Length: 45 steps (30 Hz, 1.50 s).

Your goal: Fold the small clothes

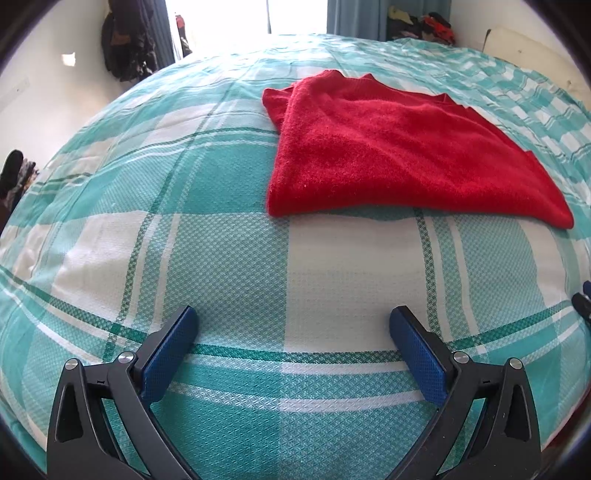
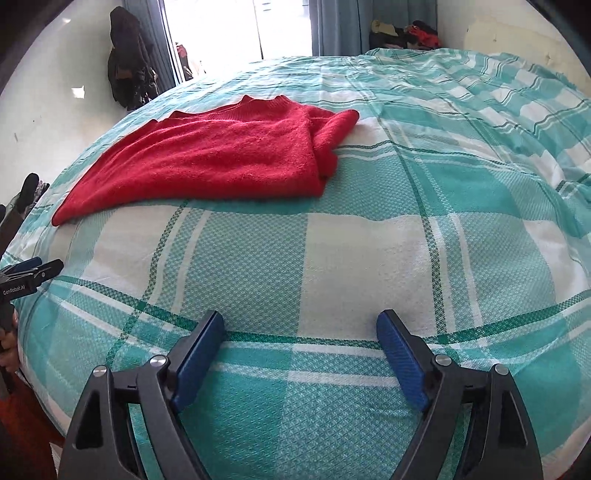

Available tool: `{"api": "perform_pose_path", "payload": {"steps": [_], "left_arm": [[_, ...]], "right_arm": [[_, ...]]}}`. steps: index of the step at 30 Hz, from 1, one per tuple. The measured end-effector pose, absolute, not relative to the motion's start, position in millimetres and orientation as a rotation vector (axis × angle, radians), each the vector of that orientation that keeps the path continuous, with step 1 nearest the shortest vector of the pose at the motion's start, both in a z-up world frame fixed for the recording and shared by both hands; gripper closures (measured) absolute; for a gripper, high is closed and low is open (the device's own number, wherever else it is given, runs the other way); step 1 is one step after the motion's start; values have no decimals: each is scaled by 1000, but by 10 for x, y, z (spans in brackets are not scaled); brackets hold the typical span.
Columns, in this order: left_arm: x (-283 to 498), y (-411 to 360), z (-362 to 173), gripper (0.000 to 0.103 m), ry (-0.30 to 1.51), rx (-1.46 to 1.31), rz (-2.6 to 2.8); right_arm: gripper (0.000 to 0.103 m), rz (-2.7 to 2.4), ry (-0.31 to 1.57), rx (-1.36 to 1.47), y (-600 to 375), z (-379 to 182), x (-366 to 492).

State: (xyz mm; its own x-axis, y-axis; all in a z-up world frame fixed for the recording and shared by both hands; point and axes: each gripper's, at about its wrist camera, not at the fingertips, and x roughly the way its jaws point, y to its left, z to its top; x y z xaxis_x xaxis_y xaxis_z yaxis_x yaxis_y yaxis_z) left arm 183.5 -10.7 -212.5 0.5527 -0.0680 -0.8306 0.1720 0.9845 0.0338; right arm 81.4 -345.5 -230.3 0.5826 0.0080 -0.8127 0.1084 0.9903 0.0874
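Observation:
A red knitted sweater (image 1: 399, 147) lies folded flat on the bed, sleeves tucked in, up and right of centre in the left wrist view. In the right wrist view it (image 2: 214, 155) lies up and left, with a folded sleeve (image 2: 332, 136) along its right edge. My left gripper (image 1: 293, 317) is open and empty, low over the bedcover, well short of the sweater. My right gripper (image 2: 300, 323) is open and empty, also short of it. The left gripper shows at the left edge of the right wrist view (image 2: 33, 275).
The bed has a teal and white checked cover (image 1: 221, 258) that fills both views. Dark clothes hang on the wall at the back left (image 2: 127, 66). A pile of clothes (image 2: 410, 35) sits beyond the bed's far right corner. A bright window lies behind.

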Motion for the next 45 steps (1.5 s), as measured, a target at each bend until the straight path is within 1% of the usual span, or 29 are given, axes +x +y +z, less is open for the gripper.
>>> {"api": "perform_pose_path", "payload": {"steps": [5, 8, 10, 12, 15, 18, 19, 20, 21, 25, 26, 27, 28, 29, 30, 32, 35, 40, 42, 45], "left_arm": [[1826, -100, -2129, 1, 969, 109, -146], [1847, -34, -2027, 2, 1019, 76, -188], [1864, 130, -1803, 5, 1033, -30, -239], [1933, 358, -1527, 5, 964, -225, -313], [2333, 499, -1322, 5, 926, -360, -319], [2869, 311, -1518, 6, 1010, -313, -297], [3015, 220, -1629, 11, 1045, -283, -275], [3127, 134, -1752, 21, 1080, -259, -262], [3221, 48, -1864, 25, 1116, -242, -258], [3347, -246, -1980, 22, 1104, -131, -223], [3368, -282, -1982, 23, 1111, -118, -214], [3385, -303, -1969, 27, 1116, -113, -210], [3404, -315, -1956, 49, 1123, -114, -210], [3441, -310, -1931, 80, 1141, -130, -214], [3463, -291, -1890, 89, 1157, -156, -213], [3458, -307, -1732, 93, 1150, -157, -180], [3407, -509, -1372, 93, 1109, -118, -175], [3265, -1480, -697, 94, 993, 7, -342], [3215, -1922, -603, 94, 984, 30, -419], [3127, -2537, -736, 94, 991, 75, -487]], "right_arm": [[18, -62, 943, 124, -3440, -2304, 810], [18, -63, 940, 119, -3434, -2310, 808], [18, -61, 937, 119, -3435, -2317, 803], [18, -58, 934, 128, -3443, -2317, 792], [18, -54, 928, 130, -3451, -2324, 792], [15, -49, 929, 129, -3456, -2335, 819], [15, -49, 931, 129, -3455, -2336, 829], [15, -49, 933, 128, -3452, -2335, 835], [14, -49, 933, 127, -3454, -2334, 842], [14, -48, 924, 128, -3451, -2336, 830], [14, -47, 921, 128, -3451, -2338, 829], [14, -47, 919, 129, -3452, -2340, 826], [14, -45, 917, 130, -3453, -2341, 821], [14, -43, 916, 131, -3456, -2343, 822], [13, -41, 916, 133, -3457, -2342, 822], [13, -36, 919, 136, -3461, -2341, 824], [12, -32, 919, 139, -3466, -2339, 829], [10, -28, 926, 145, -3470, -2335, 841], [10, -25, 929, 146, -3469, -2335, 841], [10, -21, 931, 148, -3472, -2335, 842]]}}
